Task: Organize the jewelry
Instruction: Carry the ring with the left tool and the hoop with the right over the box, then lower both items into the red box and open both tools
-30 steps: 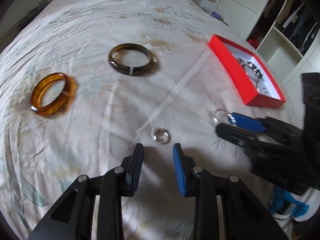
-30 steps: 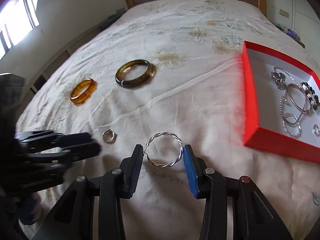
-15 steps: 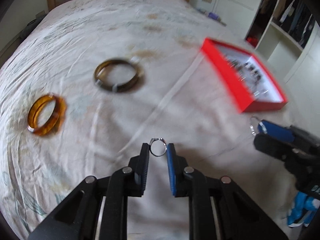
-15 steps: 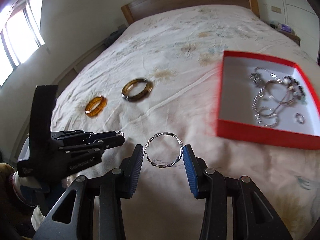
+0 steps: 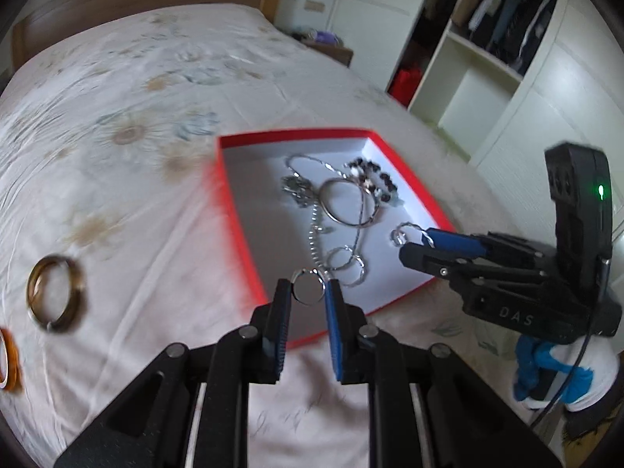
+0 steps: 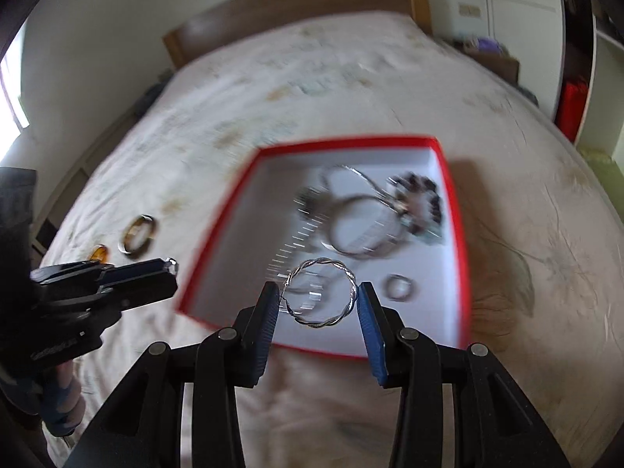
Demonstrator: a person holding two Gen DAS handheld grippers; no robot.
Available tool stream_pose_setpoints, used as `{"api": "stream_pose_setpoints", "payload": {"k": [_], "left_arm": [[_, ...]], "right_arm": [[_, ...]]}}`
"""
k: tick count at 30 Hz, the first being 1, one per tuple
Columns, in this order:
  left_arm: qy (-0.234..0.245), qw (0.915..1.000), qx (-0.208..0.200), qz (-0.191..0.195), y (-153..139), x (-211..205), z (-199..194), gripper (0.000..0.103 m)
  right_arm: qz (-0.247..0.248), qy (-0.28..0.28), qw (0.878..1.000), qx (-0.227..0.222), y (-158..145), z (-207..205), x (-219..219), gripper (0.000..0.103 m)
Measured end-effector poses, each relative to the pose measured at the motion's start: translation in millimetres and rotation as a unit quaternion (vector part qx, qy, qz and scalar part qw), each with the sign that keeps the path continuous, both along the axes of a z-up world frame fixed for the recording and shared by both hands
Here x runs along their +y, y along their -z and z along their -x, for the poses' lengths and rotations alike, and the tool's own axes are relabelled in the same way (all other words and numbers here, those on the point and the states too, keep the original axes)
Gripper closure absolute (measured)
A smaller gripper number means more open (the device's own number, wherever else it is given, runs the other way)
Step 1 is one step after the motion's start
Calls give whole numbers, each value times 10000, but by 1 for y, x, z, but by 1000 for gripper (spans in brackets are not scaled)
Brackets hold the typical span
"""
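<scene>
My left gripper (image 5: 308,292) is shut on a small silver ring (image 5: 309,291) and holds it above the near edge of the red box (image 5: 228,195). My right gripper (image 6: 318,298) is shut on a twisted silver hoop (image 6: 320,298) and holds it over the box's (image 6: 218,249) near part. The right gripper also shows in the left wrist view (image 5: 413,240), over the box's right side. The white-lined box holds several silver hoops, a chain and a dark bead bracelet (image 5: 370,179).
A dark brown bangle (image 5: 52,298) and an amber bangle (image 5: 7,355) lie on the floral bedsheet left of the box. A wooden headboard (image 6: 292,11) is at the far end. An open wardrobe with shelves (image 5: 487,39) stands to the right.
The left gripper shut on the small ring and lifted it off the sheet. Both grippers swung right, from over the sheet to over the red box.
</scene>
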State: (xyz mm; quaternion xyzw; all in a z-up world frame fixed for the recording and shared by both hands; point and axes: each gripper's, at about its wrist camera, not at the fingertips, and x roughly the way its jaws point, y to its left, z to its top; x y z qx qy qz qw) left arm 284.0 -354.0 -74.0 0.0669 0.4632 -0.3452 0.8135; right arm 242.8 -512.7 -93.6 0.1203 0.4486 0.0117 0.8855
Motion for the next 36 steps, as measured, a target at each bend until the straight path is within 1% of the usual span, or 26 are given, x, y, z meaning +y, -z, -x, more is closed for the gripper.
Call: {"api": "stream_pose_setpoints", "payload": {"k": [3, 5, 6, 8, 11, 12, 14, 16, 18, 21, 25, 27, 29, 31, 36], "left_arm": [[37, 9996, 111, -271, 14, -22, -6, 86], [-10, 9991, 165, -397, 24, -29, -10, 86], [-81, 9985, 257, -469, 32, -30, -13, 85], [-148, 9982, 384, -427, 40, -28, -16, 85], [-94, 9978, 456, -482, 47, -30, -12, 85], [-8, 9970, 622, -452, 50, -32, -9, 85], [-40, 9964, 697, -492, 52, -32, -5, 85], [-115, 9948, 931, -387, 53, -27, -4, 85], [-202, 9917, 1253, -186, 55, -18, -4, 85], [-338, 9878, 1517, -38, 58, -5, -1, 85], [-409, 9875, 1517, -100, 61, -1, 4, 85], [-462, 9875, 1508, -57, 61, 1, 5, 85], [-472, 9892, 1389, -55, 59, 3, 7, 85], [-416, 9915, 1227, -148, 57, 5, 13, 85], [-414, 9908, 1272, -195, 57, 9, 18, 85]], "right_arm": [[146, -16, 9994, 313, 14, -10, -11, 62], [211, -48, 9990, 402, 18, -11, -14, 62], [233, -63, 9988, 428, 19, -10, -15, 61], [321, -109, 9983, 484, 22, -9, -15, 61], [456, -198, 9972, 562, 27, -9, -11, 61], [500, -217, 9968, 590, 28, -9, -11, 61], [530, -241, 9959, 696, 31, -8, -11, 61], [524, -262, 9953, 766, 33, -5, -13, 62], [479, -283, 9950, 832, 33, -1, -14, 62], [440, -302, 9939, 961, 34, 4, -16, 63], [367, -306, 9927, 1105, 35, 9, -17, 63], [347, -274, 9929, 1102, 35, 13, -18, 62], [333, -242, 9934, 1069, 33, 15, -18, 62], [322, -232, 9932, 1093, 33, 14, -20, 62], [308, -246, 9924, 1162, 33, 18, -17, 62]]}}
